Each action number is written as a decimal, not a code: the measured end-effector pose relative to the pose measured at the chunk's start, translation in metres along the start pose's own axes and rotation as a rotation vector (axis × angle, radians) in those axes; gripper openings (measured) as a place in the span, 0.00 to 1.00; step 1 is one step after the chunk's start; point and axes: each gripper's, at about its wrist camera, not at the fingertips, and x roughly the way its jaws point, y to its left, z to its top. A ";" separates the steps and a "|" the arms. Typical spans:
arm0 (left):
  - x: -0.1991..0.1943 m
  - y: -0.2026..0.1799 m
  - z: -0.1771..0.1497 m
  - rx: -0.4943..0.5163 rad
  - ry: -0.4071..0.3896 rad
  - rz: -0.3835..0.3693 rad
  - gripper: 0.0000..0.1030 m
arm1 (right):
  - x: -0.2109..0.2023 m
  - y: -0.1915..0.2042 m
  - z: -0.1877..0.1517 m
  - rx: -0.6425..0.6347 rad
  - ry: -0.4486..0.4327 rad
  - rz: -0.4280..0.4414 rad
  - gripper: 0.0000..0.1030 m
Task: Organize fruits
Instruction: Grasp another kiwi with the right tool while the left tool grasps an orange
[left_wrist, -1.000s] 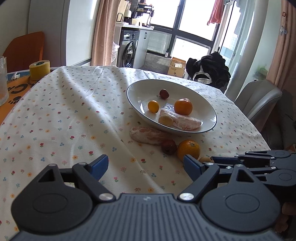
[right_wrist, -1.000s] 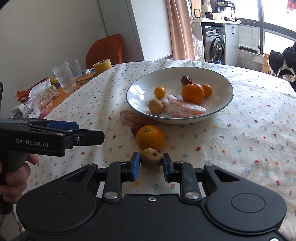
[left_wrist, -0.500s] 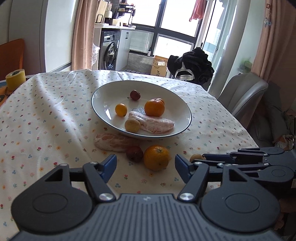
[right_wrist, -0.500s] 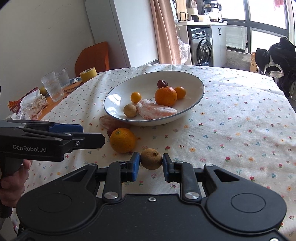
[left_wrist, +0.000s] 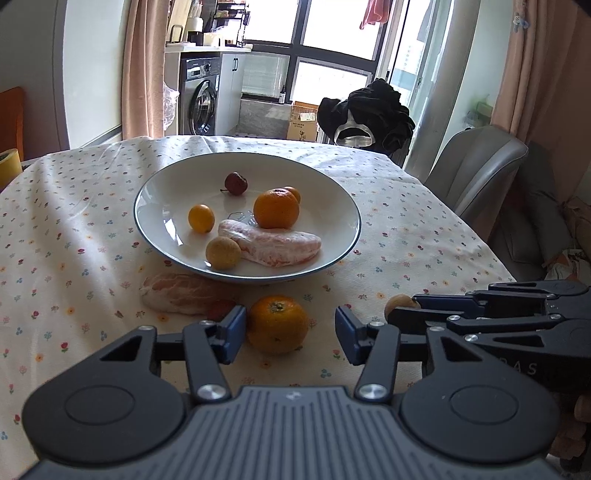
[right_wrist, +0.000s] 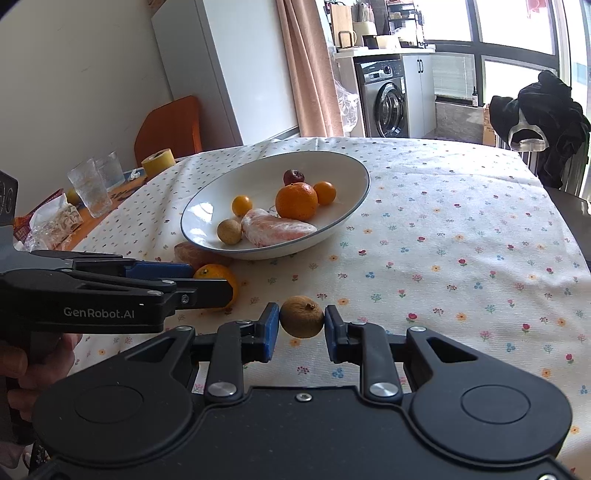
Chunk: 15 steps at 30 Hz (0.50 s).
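The plate (left_wrist: 347, 206) is sitting near the middle of the tablecloth (left_wrist: 74, 229), holding 6 fruits: a pomelo segment (left_wrist: 273, 245) is lying toward its near rim with a longan (left_wrist: 222, 252) touching its left end. Another pomelo segment (left_wrist: 177, 293) is lying on the cloth just before the plate's near rim. A mandarin (left_wrist: 277, 323) is resting to its right, nearer the table's front edge.

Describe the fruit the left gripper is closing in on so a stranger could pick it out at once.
Start at the white plate on the flowered tablecloth. Just in front of its near rim, off the plate, sits a mandarin, between the open fingers of the left gripper. It is the only big, bright orange fruit lying on the cloth; its neighbours there are a pale peeled segment and a small red fruit.
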 end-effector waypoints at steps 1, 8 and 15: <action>0.002 0.000 0.000 0.006 0.001 -0.006 0.48 | 0.000 -0.001 0.000 0.001 -0.001 -0.001 0.24; 0.002 0.003 0.005 -0.001 0.017 0.015 0.33 | 0.002 0.000 0.003 0.001 -0.011 0.008 0.24; -0.019 0.004 0.009 0.002 -0.014 0.000 0.33 | 0.001 0.003 0.010 -0.007 -0.032 0.015 0.24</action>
